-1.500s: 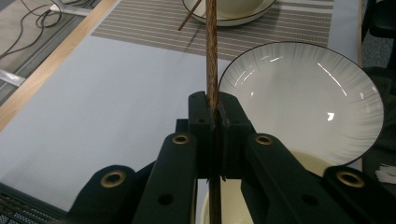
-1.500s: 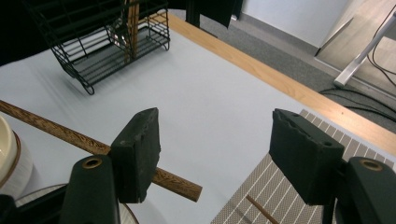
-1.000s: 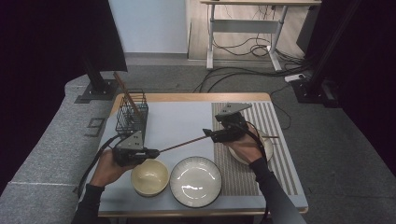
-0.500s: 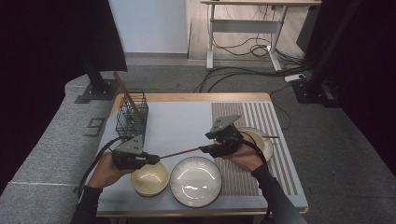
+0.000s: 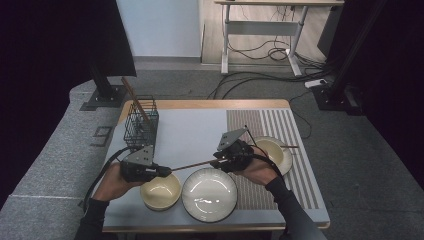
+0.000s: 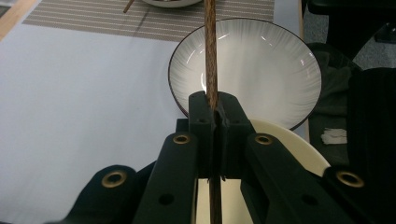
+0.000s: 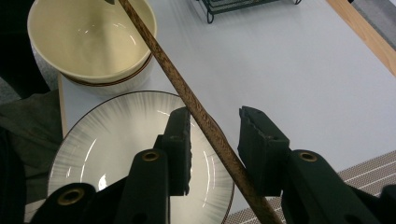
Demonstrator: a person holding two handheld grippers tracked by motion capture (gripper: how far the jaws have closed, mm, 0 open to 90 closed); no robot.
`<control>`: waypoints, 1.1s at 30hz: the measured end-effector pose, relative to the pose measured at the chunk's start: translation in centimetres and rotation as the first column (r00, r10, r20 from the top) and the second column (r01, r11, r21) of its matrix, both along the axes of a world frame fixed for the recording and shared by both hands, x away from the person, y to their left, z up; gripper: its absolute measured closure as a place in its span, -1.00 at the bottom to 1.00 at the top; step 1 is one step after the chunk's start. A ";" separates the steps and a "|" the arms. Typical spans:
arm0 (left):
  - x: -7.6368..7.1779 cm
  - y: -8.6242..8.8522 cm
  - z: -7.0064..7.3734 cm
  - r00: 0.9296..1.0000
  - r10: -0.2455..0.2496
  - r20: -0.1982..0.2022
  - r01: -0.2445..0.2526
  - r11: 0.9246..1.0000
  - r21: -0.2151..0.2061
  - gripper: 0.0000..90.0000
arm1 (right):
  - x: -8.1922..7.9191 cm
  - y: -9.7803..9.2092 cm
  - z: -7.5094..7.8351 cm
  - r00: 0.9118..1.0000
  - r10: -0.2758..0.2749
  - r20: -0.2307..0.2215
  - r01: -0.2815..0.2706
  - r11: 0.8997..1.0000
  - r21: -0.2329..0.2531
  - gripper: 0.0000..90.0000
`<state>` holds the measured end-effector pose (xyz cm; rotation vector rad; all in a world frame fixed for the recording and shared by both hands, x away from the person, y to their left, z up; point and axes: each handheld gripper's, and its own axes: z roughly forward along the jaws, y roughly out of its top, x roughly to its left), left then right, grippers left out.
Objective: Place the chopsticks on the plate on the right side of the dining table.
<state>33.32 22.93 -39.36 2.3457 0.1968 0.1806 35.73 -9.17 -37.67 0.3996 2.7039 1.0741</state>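
Handover of a chopstick (image 5: 192, 163), mid-step, by the look of it. Left gripper (image 5: 159, 171) clamped tight on the stick's near-left end (image 6: 211, 70), above the cream bowl (image 5: 160, 191). Right gripper (image 7: 212, 133) spread wide, stick running loose between the jaws over the white plate (image 7: 140, 154). Next, probably: carry leftward toward the wire basket (image 5: 140, 123), keeping clear of the bowl rim.

Speckled matt wooden chopstick (image 7: 196, 109), glossy ceramic plate (image 7: 116, 140)
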 end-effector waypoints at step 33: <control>0.0 3.3 0.0 0.913 0.408 0.023 -0.401 0.904 -0.146 -0.85 | -0.6 -0.8 0.1 0.998 0.043 -0.043 -0.043 0.999 0.006 0.86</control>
